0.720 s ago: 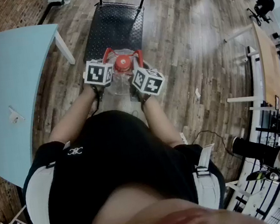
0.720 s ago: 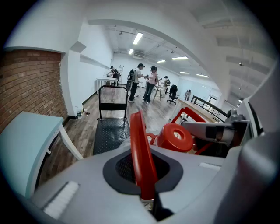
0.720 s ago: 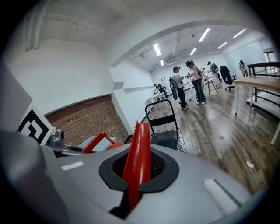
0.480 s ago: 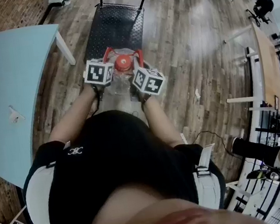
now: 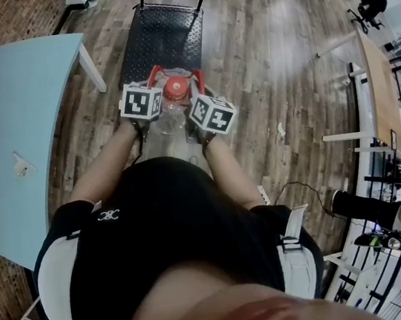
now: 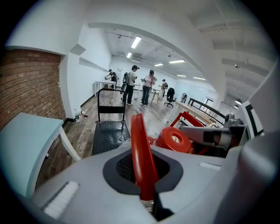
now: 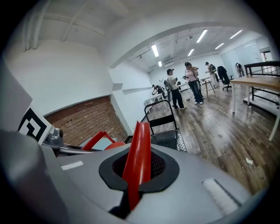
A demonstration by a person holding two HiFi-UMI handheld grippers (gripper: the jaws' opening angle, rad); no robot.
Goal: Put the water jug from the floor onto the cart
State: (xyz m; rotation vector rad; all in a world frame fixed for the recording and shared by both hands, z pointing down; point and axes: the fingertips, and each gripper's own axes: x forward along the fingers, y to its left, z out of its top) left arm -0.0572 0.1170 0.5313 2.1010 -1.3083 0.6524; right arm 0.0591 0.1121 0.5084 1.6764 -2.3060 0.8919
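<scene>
One water jug [image 5: 172, 114]: clear body, red cap [image 5: 175, 89], fill level not readable. It is at the near edge of the one black cart [image 5: 162, 36], which runs off toward 12 o'clock. Whether it is on the floor or lifted, I cannot tell.

Two tongs. The left tongs [image 6: 137, 122] are clenched on nothing, blades together, with the cap at their 3 o'clock. The right tongs [image 7: 141, 131] are likewise clenched and empty, with the cap at their 9 o'clock. The jug's neck sits between the pair.

One pale blue worktop [image 5: 20, 128] stands at 9 o'clock.
</scene>
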